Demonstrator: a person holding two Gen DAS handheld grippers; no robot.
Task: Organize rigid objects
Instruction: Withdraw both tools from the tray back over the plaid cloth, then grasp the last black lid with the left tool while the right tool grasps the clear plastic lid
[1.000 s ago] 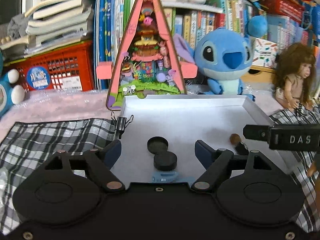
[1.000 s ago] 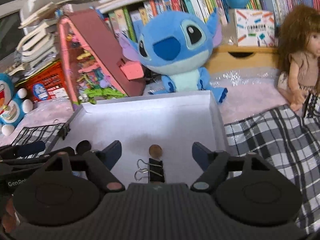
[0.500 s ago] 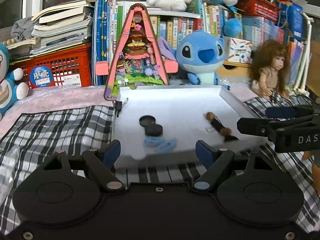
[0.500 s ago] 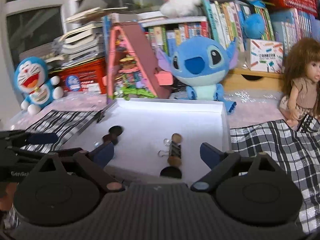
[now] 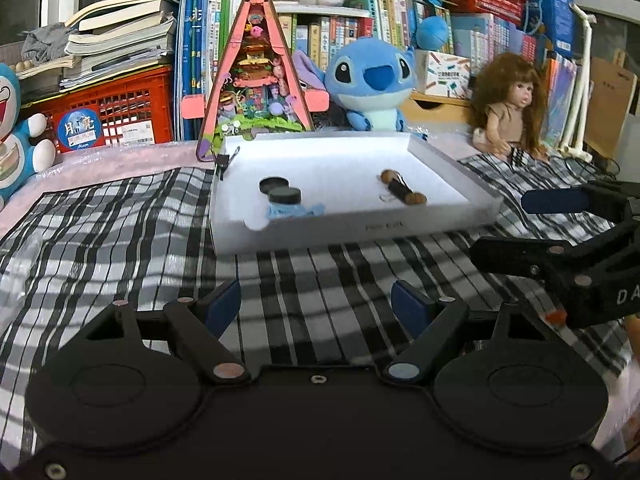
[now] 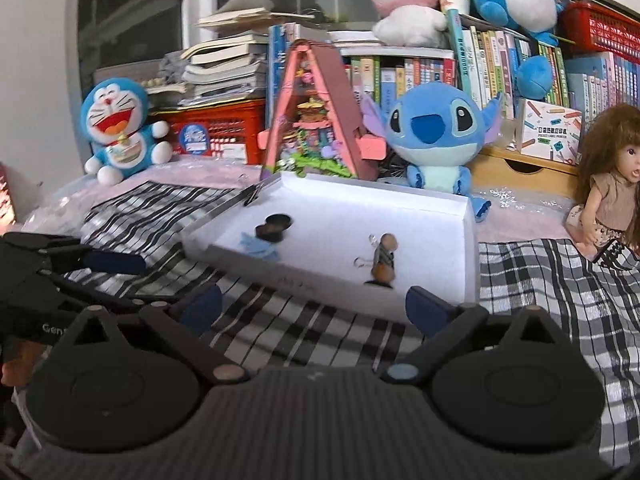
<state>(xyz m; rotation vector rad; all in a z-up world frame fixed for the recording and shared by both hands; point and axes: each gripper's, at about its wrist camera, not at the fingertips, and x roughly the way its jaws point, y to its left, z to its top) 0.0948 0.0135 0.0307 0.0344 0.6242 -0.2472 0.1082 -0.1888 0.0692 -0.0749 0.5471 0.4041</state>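
White card forms the tray point(image 5: 436, 156), which lies on a checked cloth point(image 5: 120, 232) with a binder clip point(image 5: 222, 160) pinched on its rim at the 10 o'clock corner. Inside, toward 9 o'clock, two black discs point(image 5: 280, 191) overlap above a blue scrap point(image 5: 294, 210); toward 3 o'clock a second clip point(image 6: 384, 258) lies between two brown discs point(image 5: 416, 199).

Both claws hang over the cloth at the tray's 6 o'clock side, clear of everything. The left claw point(image 5: 316, 306) stands released, nothing between its blue pads point(image 5: 222, 304). The right claw point(image 6: 314, 308) is released too: its jaws have just been spreading wider, and only cloth shows between them.

From the left wrist, the right claw juts in at 3 o'clock with white lettering on its body, and the tray's front wall is seen square on. From the right wrist, the left claw enters at 9 o'clock, a Doraemon plush point(image 6: 118, 130) shows whole rather than cut off at the edge, and the loose clip's wire loops and striped body are plain. Stitch point(image 5: 376, 80), a doll point(image 5: 508, 108) and a pink toy house point(image 5: 260, 80) sit behind the tray at 12 o'clock in both.
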